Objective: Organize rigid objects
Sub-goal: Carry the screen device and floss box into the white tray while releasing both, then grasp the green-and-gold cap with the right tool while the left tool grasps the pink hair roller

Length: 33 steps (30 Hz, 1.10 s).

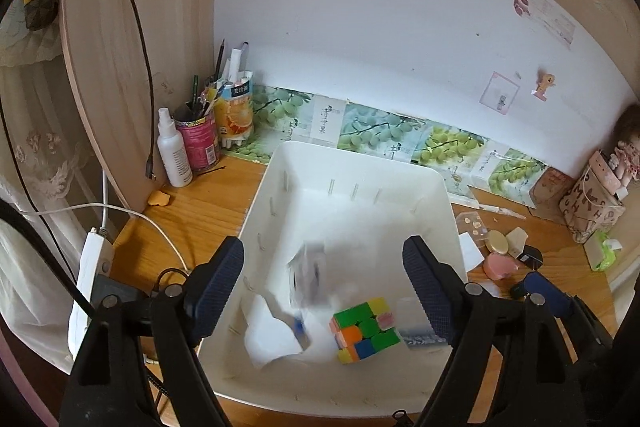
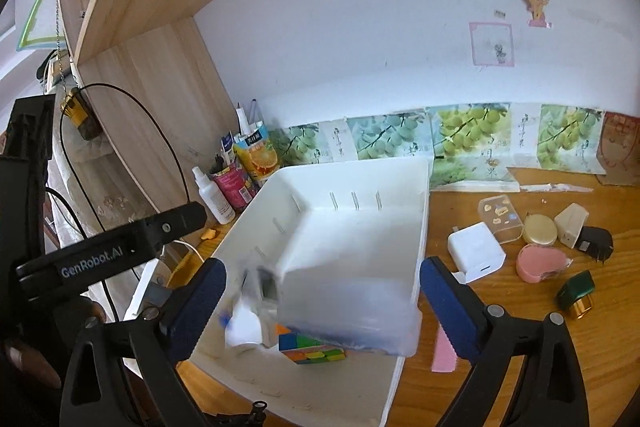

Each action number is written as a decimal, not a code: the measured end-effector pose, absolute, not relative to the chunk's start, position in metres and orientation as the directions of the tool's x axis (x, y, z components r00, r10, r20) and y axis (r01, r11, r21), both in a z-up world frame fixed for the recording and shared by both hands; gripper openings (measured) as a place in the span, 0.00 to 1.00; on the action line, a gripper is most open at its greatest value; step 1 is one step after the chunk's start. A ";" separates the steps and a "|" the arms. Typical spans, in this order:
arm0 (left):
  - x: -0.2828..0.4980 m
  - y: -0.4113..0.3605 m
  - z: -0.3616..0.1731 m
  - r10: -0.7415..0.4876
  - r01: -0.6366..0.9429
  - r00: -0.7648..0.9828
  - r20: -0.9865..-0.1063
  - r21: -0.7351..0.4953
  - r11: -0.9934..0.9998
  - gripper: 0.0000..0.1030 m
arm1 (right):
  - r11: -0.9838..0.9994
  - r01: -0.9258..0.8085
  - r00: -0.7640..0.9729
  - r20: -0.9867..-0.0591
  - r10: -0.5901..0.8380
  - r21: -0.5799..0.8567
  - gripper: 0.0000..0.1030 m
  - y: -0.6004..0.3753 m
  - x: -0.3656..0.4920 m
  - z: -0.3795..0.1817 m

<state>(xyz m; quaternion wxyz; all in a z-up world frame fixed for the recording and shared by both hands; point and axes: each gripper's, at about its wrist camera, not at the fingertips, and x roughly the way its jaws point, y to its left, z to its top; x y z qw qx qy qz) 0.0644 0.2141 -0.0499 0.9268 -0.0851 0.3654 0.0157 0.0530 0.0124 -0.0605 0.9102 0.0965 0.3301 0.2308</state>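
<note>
My left gripper [image 1: 323, 289] hangs over the white bin [image 1: 276, 163], jaws wide, nothing in them. Cube [image 1: 365, 330] sits in the bin's near end w/ a blurred clear item. Right gripper [image 2: 322, 311] likewise wide; chargers [image 2: 476, 251] lie on desk at right.

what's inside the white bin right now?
Inside the white bin: a multicoloured puzzle cube, a white paper scrap, and a clear plastic box, motion-blurred. The box covers part of the cube in the right wrist view; anything beneath it cannot be seen.

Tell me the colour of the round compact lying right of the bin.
Pink compact, clearest in the right wrist view, on the desk beside the white bin.
</note>
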 end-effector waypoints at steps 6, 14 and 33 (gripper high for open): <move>0.062 0.204 -0.047 -0.049 -0.081 0.737 -0.675 -0.159 0.984 0.82 | 0.885 -0.348 0.688 -0.556 0.466 0.310 0.97 0.001 0.049 -0.056; 0.059 0.177 -0.041 -0.073 -0.065 0.743 -0.665 -0.180 0.982 0.82 | 0.898 -0.339 0.704 -0.556 0.441 0.281 0.97 -0.025 0.044 -0.050; 0.052 0.085 -0.048 -0.090 -0.081 0.700 -0.708 -0.205 0.975 0.82 | 0.919 -0.328 0.696 -0.601 0.393 0.220 0.97 -0.117 0.040 -0.047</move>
